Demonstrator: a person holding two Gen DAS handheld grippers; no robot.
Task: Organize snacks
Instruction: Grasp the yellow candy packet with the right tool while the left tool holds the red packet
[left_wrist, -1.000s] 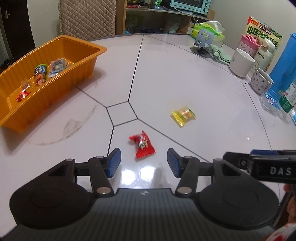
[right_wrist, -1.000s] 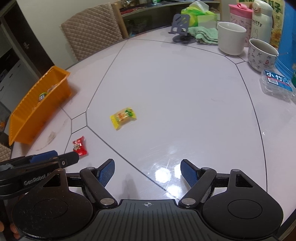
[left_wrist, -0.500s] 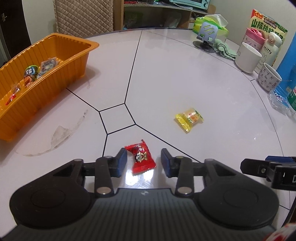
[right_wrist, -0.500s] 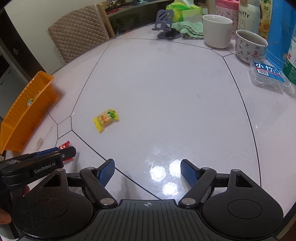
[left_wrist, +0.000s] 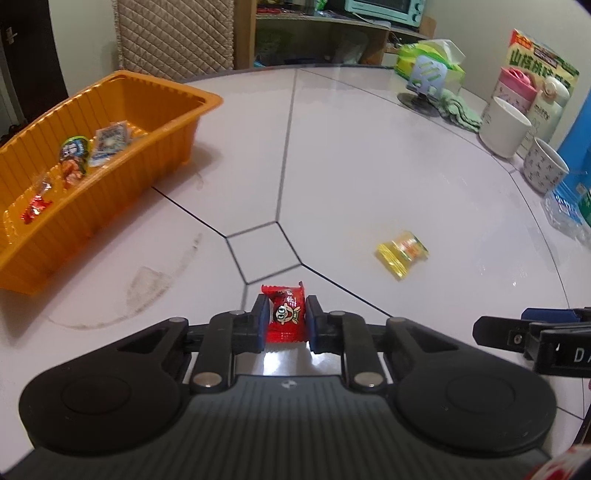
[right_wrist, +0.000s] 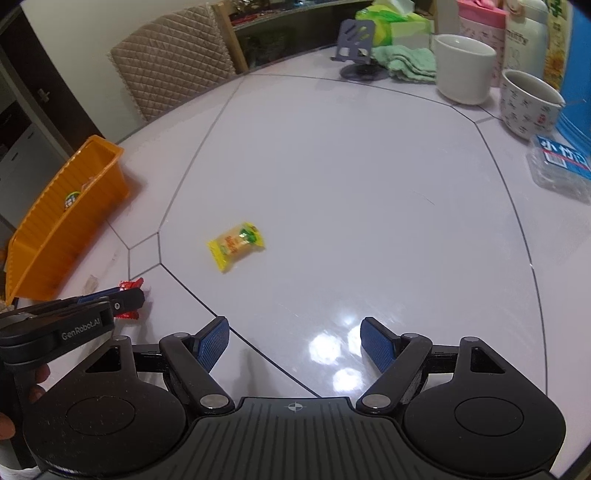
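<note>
White and glossy, the round table (left_wrist: 369, 155) carries thin dark seam lines and lamp glare under both tools; the left gripper (left_wrist: 283, 322) tilts steeply down toward the surface, its jaws closing with the red candy (left_wrist: 287, 317) squeezed between the blue pads (left_wrist: 260, 320), the wrapper's top edge poking out just beyond the fingertips; from the right wrist view only slivers of that red wrapper show above and below the left tool's black finger, so the pinch itself is hidden there, and fingers of the person's hand (right_wrist: 37, 384) curl round the handle at the frame edge; the right gripper (right_wrist: 295, 341) also points steeply downward, jaws spread wide over bare tabletop with nothing between them; the yellow candy (right_wrist: 236, 243) lies flat on the table ahead of the right gripper and a little to its left, well apart from both tools; far off to the left gripper's left sits the orange tray (left_wrist: 155, 140), holding several wrapped snacks (left_wrist: 74, 158) whose labels are too small to read
</note>
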